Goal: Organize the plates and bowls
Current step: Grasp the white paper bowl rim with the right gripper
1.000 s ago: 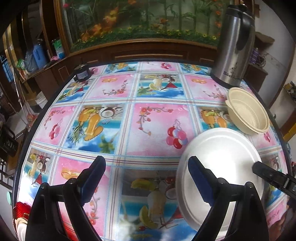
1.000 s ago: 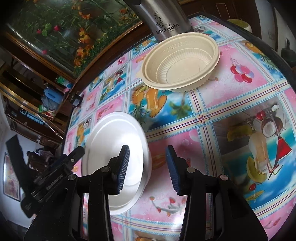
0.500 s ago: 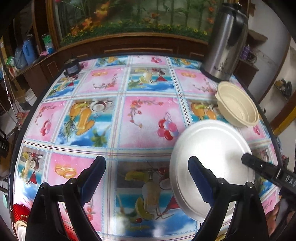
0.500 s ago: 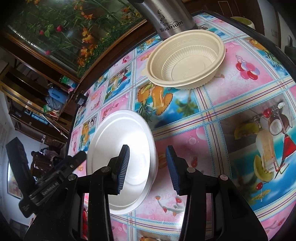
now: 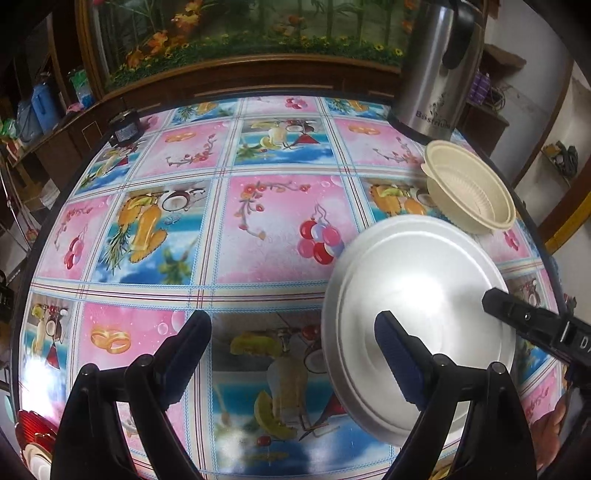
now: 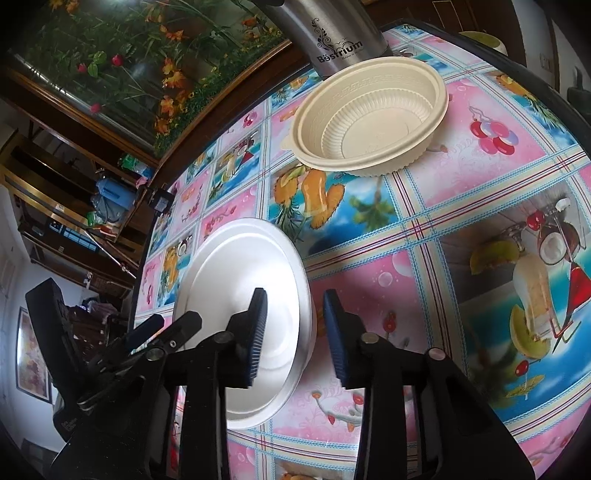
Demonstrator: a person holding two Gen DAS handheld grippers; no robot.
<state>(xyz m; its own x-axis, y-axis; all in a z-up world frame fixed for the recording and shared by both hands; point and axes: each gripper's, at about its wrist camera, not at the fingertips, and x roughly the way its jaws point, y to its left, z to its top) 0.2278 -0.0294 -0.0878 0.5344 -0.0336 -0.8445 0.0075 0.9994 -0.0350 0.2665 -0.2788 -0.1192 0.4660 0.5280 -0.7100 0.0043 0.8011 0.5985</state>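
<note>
The table (image 5: pixel 258 229) under its fruit-print cloth carries a steel flask (image 6: pixel 332 33), top cut off, lettered "Bëstrium", with the cream bowl (image 6: pixel 369 122) just at its 6 o'clock. The white plate (image 6: pixel 236 295) lies at the bowl's 7 o'clock, its near part hidden behind the right gripper (image 6: pixel 291 328), whose jaws are closing astride its rim, contact unclear. The left gripper (image 5: pixel 291 354) gapes wide, empty, at the plate's 9 o'clock.

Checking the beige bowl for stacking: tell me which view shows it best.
Right wrist view: the beige bowl appears large, its ribbed inside fully visible, in front of the steel flask. The left wrist view shows it smaller, at the table's far right edge.
</note>
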